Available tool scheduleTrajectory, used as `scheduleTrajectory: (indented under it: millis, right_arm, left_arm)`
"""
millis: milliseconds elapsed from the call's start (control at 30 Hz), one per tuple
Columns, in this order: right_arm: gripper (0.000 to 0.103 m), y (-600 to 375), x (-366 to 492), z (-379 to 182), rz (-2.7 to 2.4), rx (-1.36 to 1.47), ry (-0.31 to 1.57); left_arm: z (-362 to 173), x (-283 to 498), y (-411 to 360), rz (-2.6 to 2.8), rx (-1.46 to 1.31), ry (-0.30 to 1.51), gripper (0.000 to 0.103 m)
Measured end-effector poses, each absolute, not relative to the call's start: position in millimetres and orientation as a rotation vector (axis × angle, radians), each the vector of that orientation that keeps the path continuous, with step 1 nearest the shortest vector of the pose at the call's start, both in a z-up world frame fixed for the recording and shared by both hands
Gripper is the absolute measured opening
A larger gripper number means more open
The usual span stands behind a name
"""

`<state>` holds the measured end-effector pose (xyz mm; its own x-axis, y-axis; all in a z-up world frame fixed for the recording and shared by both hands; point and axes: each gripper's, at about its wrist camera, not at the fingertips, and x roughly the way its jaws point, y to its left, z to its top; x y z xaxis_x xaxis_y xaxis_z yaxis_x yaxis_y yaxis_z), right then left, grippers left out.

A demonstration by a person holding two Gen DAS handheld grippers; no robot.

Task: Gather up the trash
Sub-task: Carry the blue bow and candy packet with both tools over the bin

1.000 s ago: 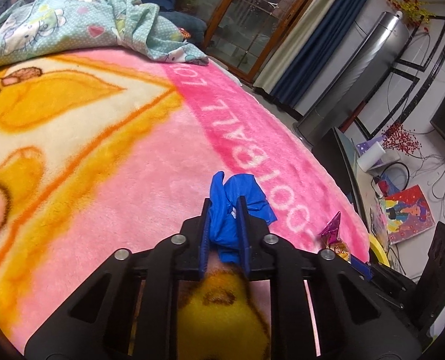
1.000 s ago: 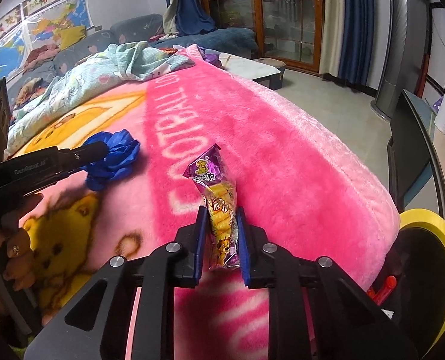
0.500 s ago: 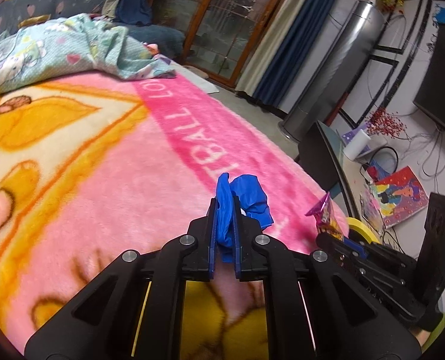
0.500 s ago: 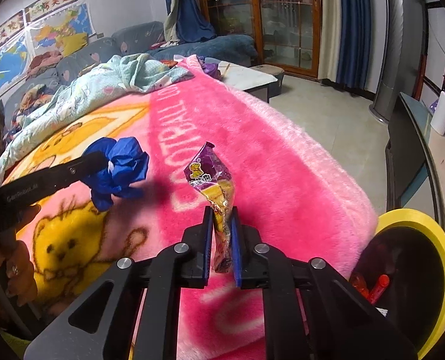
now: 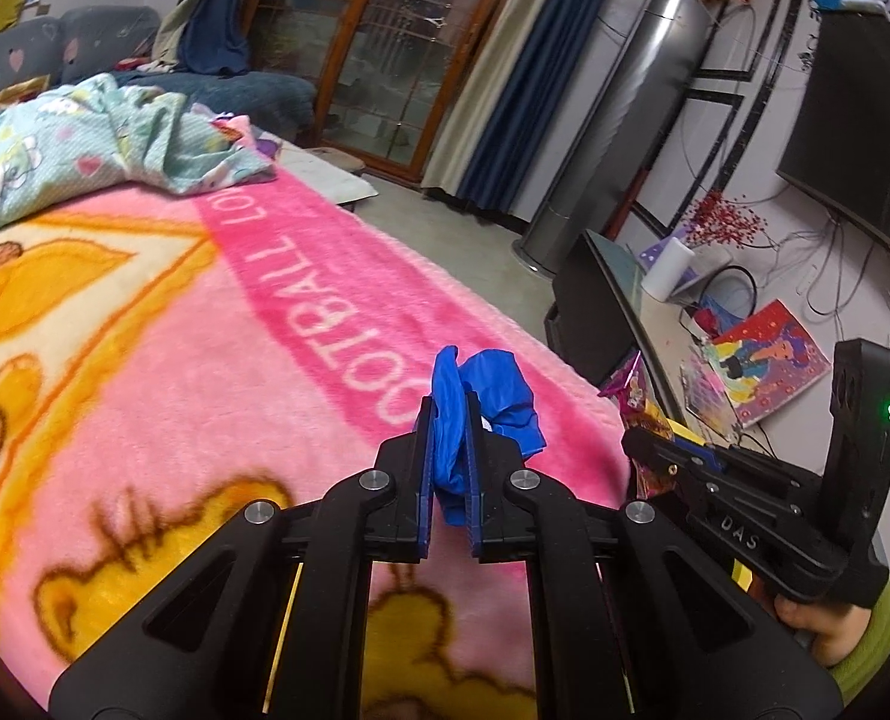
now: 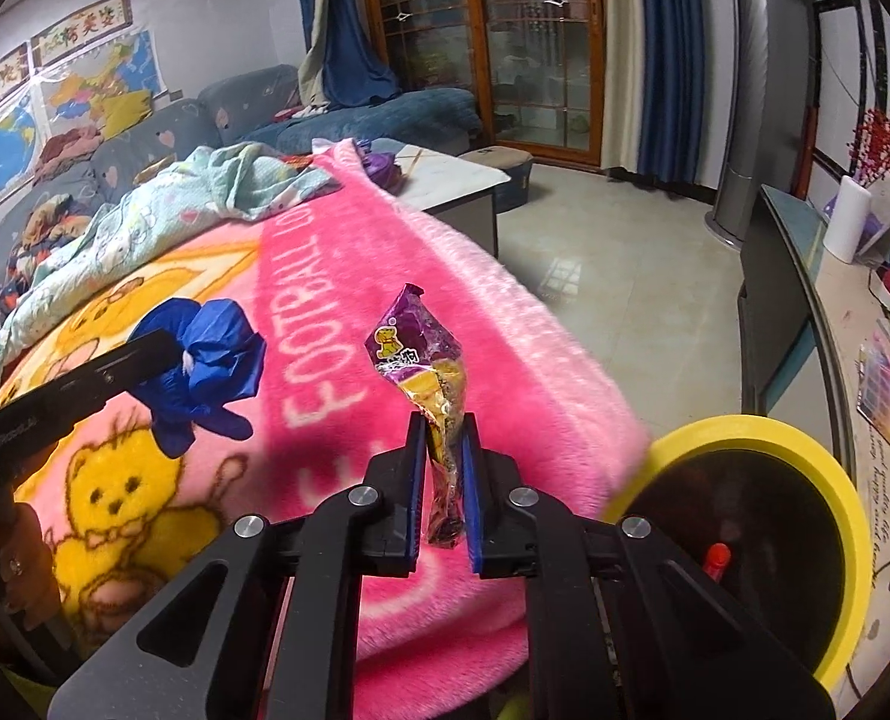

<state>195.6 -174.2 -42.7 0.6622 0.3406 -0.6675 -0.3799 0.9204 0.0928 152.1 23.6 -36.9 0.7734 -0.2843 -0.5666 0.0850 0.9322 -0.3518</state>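
Observation:
My left gripper (image 5: 448,414) is shut on a crumpled blue glove (image 5: 493,396), lifted clear of the pink blanket (image 5: 217,372). In the right wrist view the same blue glove (image 6: 211,360) hangs from the left gripper's fingers (image 6: 145,354) at the left. My right gripper (image 6: 444,426) is shut on a purple and yellow snack wrapper (image 6: 421,354), held upright above the blanket's edge. That snack wrapper (image 5: 634,396) also shows in the left wrist view, at the right gripper's tip. A yellow-rimmed bin (image 6: 757,438) stands low at the right, with a red item inside.
A light blue patterned quilt (image 5: 85,144) lies bunched at the far end of the blanket. A dark low cabinet (image 6: 775,312) with a white roll and papers runs along the right. Grey floor tiles (image 6: 613,276) lie between bed and cabinet. A tall silver column (image 5: 613,132) stands beyond.
Both grippers have risen off the blanket with their loads and swung toward the bed's right edge. The yellow bin has come further into the right wrist view.

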Motion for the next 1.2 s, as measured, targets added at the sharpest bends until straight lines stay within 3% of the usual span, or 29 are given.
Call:
scheduleTrajectory:
  millis: [1200]
  right_arm:
    - [0.009, -307, 175, -22, 0.22, 0.1, 0.69]
  left_arm:
    - [-20, 125, -104, -0.451, -0.087, 0.632, 0.004]
